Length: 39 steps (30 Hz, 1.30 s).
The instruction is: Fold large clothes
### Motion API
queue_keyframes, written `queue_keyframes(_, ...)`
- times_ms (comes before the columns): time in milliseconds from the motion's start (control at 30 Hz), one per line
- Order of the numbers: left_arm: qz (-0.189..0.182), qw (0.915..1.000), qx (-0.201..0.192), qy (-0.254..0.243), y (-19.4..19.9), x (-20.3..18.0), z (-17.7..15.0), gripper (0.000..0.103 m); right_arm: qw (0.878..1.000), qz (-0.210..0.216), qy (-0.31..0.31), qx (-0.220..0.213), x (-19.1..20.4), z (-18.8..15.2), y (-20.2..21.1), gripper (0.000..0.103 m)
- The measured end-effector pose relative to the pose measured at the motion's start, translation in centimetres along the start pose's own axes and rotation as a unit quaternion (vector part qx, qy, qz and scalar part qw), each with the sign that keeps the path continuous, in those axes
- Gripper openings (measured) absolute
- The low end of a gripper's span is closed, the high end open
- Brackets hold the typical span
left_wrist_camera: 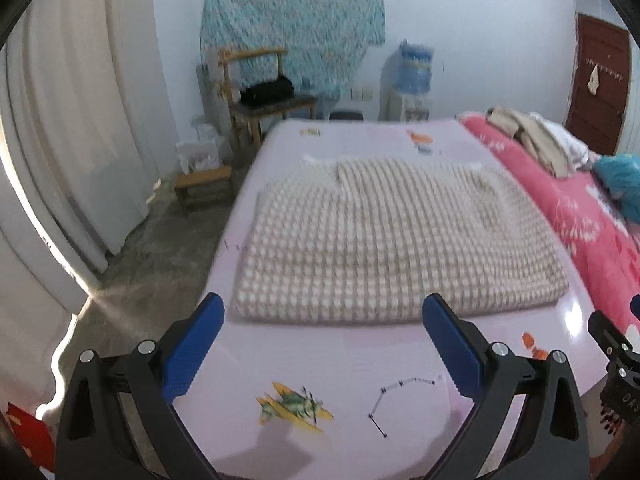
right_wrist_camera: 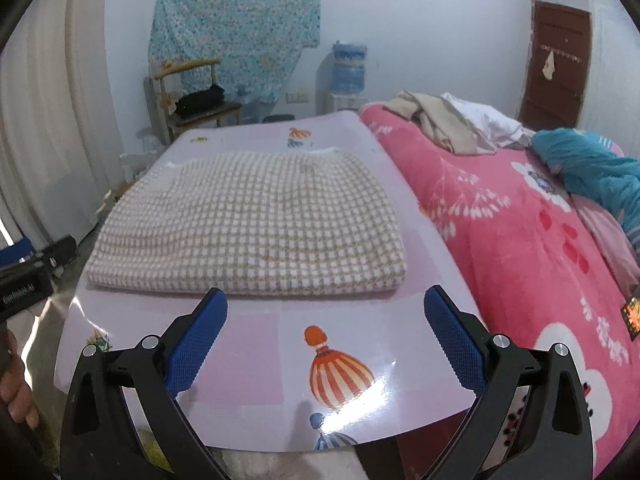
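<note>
Both grippers, the left gripper [left_wrist_camera: 322,340] and the right gripper [right_wrist_camera: 325,330], stand spread wide with nothing between their blue pads, each held back from the folded checked garment [right_wrist_camera: 252,224], which lies flat at twelve o'clock on the glossy pink mat [right_wrist_camera: 256,376], beside the pink blanket [right_wrist_camera: 520,248] at three o'clock.

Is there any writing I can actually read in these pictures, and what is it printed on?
"DAS": white letters, cut off at the picture's edge, on the right gripper.
White print on the left gripper: too blurred to read.
Faint marks on the pink mat left of the checked garment: unreadable.
Orange label on the pink blanket: unreadable.
</note>
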<state>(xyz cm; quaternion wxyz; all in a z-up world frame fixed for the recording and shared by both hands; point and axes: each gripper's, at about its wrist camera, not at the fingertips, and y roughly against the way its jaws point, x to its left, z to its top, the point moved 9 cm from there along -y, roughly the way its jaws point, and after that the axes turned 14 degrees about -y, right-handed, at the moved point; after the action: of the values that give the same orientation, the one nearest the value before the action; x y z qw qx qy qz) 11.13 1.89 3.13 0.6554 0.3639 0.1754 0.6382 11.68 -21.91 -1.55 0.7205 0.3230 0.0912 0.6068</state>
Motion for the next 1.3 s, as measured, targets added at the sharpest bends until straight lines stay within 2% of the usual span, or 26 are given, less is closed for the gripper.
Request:
queue_keyframes(400,-0.019,0.9971,0.073,0.013,-2.6,-1.5,-2.1,0.098,0.997,-0.004,0.017,0.075,1.2,-1.7,-3.4,0.095)
queue_keyframes(733,-0.040,0.9958,0.082,0.005,-3.5,-2.1,-2.0,0.098,0.997,-0.001,0.012,0.082,1.9,-1.5,-3.5,0.095)
queue_keyframes(1300,-0.055,0.9951,0.082,0.003,-3.4,-2.6,-2.0,0.098,0.996,-0.001,0.011,0.085,1.9,-1.5,-3.5,0.095)
